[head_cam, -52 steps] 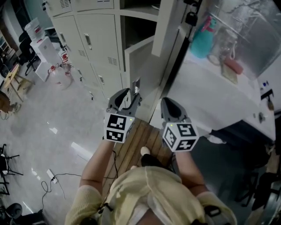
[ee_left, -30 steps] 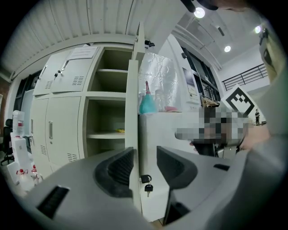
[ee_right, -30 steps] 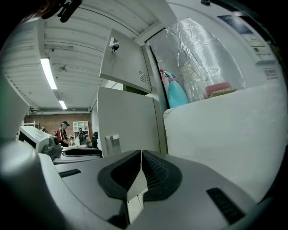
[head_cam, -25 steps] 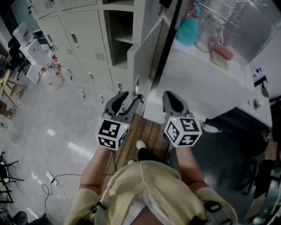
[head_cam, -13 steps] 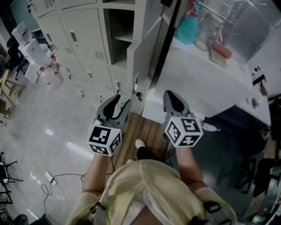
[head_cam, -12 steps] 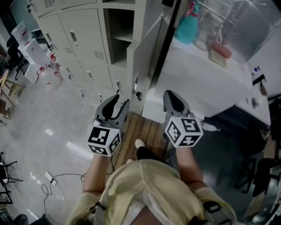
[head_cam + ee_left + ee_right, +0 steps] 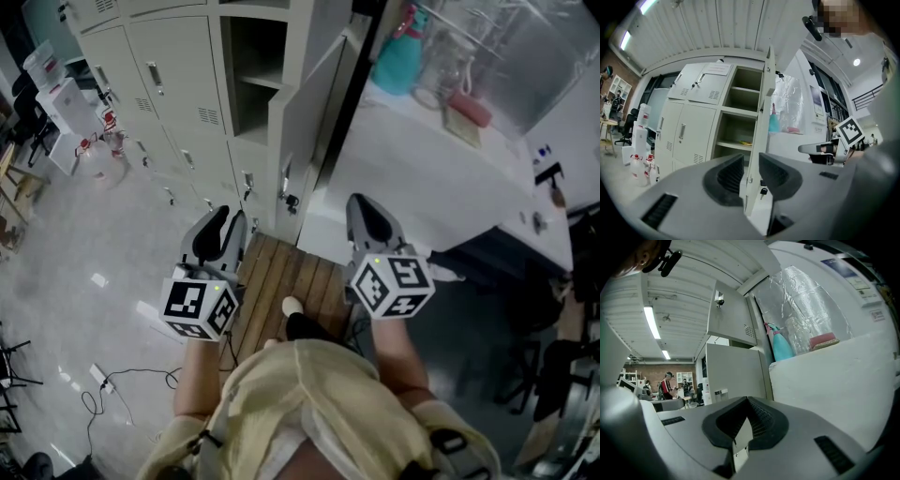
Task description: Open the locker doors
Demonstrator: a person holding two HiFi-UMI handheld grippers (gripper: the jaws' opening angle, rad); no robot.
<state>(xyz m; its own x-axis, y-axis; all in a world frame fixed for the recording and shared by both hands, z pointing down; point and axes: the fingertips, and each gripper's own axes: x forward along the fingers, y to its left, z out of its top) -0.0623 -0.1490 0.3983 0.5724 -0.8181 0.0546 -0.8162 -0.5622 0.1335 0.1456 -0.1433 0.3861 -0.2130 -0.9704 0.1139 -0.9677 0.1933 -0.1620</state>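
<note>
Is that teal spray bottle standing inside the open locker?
No, the spray bottle stands on the white counter beside the lockers, outside them.

Pale yellow top (image 7: pixel 314 398), grey left tool (image 7: pixel 221 219) and right tool (image 7: pixel 361 206) with black-and-white marker cubes (image 7: pixel 197 307).

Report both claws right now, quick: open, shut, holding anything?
Left claw: open, jaws have just been closing, empty; the locker door edge lies beyond them, ungripped.
Right claw: shut, holding nothing.

Bright ceiling tubes (image 7: pixel 652 322), glare on floor (image 7: pixel 97 278), fisheye-dark edges
</note>
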